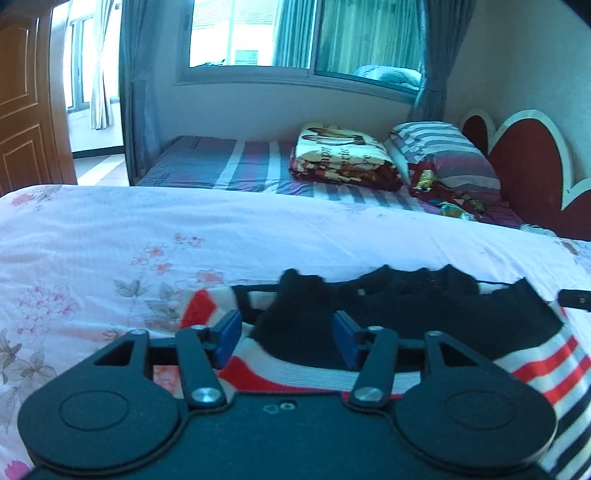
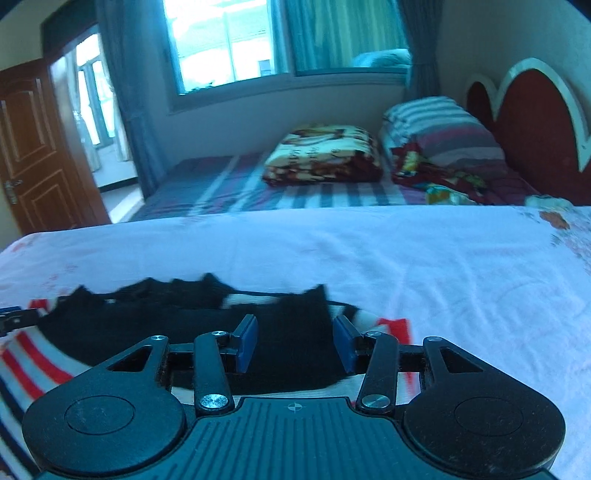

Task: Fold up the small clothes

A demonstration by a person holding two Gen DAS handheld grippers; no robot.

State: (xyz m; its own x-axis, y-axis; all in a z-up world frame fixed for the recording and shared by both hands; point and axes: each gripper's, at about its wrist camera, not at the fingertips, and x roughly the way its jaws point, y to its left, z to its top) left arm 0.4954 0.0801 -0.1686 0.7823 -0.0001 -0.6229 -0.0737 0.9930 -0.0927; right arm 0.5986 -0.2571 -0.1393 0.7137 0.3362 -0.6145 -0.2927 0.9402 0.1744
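Note:
A small garment lies on the pink floral bed sheet (image 1: 110, 229), striped red, white and navy (image 1: 546, 369) with a black part (image 1: 461, 314) on top. My left gripper (image 1: 287, 339) hovers over its left side; the blue pads (image 1: 229, 338) stand apart, with a black flap (image 1: 295, 310) lying between them untouched. My right gripper (image 2: 295, 343) is over the garment's right side (image 2: 288, 332), jaws apart with black cloth under and between them, not pinched. A tip of the other gripper shows at each view's edge (image 1: 576, 298) (image 2: 14, 319).
Beyond the sheet stands a second bed with a striped cover (image 1: 240, 166), a folded printed blanket (image 1: 343, 155), a striped pillow (image 1: 443, 151) and a red heart-shaped headboard (image 1: 528, 162). A wooden door (image 2: 33, 147) is open at the left, under a curtained window (image 1: 258, 33).

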